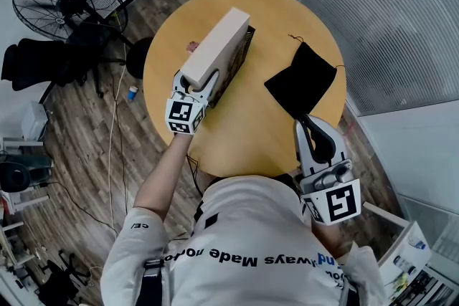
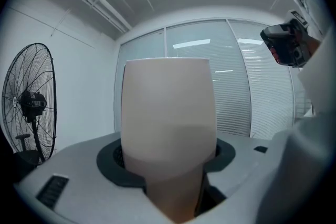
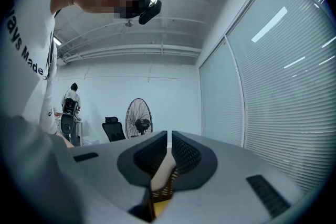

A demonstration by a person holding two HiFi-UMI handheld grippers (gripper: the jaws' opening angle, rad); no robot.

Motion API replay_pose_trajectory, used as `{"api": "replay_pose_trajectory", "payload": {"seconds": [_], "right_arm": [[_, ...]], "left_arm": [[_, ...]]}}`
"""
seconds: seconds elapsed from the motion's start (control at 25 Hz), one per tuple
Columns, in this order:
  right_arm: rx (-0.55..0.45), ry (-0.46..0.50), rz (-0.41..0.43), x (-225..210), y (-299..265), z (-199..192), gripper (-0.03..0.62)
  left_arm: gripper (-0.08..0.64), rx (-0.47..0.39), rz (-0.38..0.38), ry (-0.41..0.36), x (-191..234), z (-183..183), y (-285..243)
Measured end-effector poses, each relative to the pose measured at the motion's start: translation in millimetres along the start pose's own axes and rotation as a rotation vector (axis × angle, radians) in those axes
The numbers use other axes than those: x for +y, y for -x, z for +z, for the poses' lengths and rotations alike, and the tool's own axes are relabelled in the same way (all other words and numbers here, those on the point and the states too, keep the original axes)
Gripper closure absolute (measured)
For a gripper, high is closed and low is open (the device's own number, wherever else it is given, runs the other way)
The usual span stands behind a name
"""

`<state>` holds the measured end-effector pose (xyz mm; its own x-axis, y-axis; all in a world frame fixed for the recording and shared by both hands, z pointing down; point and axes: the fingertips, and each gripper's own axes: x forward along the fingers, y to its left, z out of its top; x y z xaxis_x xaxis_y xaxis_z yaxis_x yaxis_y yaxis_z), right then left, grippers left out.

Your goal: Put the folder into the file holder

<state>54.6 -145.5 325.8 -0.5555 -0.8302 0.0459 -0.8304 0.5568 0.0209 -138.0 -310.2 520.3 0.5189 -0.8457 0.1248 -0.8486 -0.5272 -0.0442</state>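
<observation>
The left gripper [image 1: 199,82] has its fingers clamped on the folder [image 1: 216,46], so square its lower edge with the file holder [image 1: 242,56] before lowering; the right gripper [image 1: 307,121] is closed on nothing.

The only words that can be read are on the person's white shirt [image 1: 244,222], where black letters across the front spell "ways Made" in the head view, and the letters beside them are too bent to read.
</observation>
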Motion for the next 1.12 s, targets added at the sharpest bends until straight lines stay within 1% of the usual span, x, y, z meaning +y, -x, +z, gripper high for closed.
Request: {"api": "replay_pose_trajectory", "payload": {"seconds": [1.12], "right_arm": [[0.001,0.003,-0.007,0.9,7.4,-0.6,0.545]], "left_arm": [[0.275,0.027,-0.003,-0.003,-3.7,-14.1,-0.3]]}}
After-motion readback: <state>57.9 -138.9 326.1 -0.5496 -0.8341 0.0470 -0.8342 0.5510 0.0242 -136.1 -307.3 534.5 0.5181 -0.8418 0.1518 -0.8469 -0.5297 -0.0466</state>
